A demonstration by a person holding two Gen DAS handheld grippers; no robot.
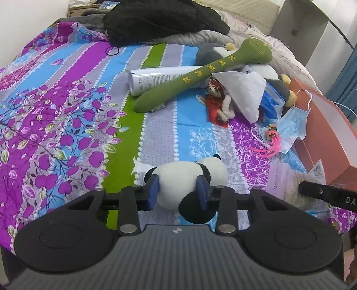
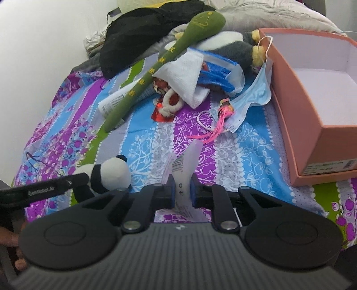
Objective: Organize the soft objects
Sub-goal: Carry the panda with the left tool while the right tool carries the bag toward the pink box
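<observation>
My left gripper (image 1: 177,189) is shut on a small panda plush (image 1: 189,178), held just above the bed; the panda also shows in the right wrist view (image 2: 113,171). My right gripper (image 2: 181,189) is shut on a thin translucent plastic packet with a barcode (image 2: 185,169). An open orange box (image 2: 312,93) stands at the right, its inside bare. A pile lies beyond: a green plush stick (image 1: 200,75), a white cloth (image 1: 243,93), a grey plush (image 2: 241,49), a blue face mask (image 2: 254,98).
A white tube (image 1: 156,78) lies under the green stick. A black garment (image 1: 160,20) and a grey quilt (image 2: 267,15) lie at the bed's far end. A pink tassel trinket (image 2: 218,120) and a red packet (image 1: 216,109) lie on the patterned sheet (image 1: 67,111).
</observation>
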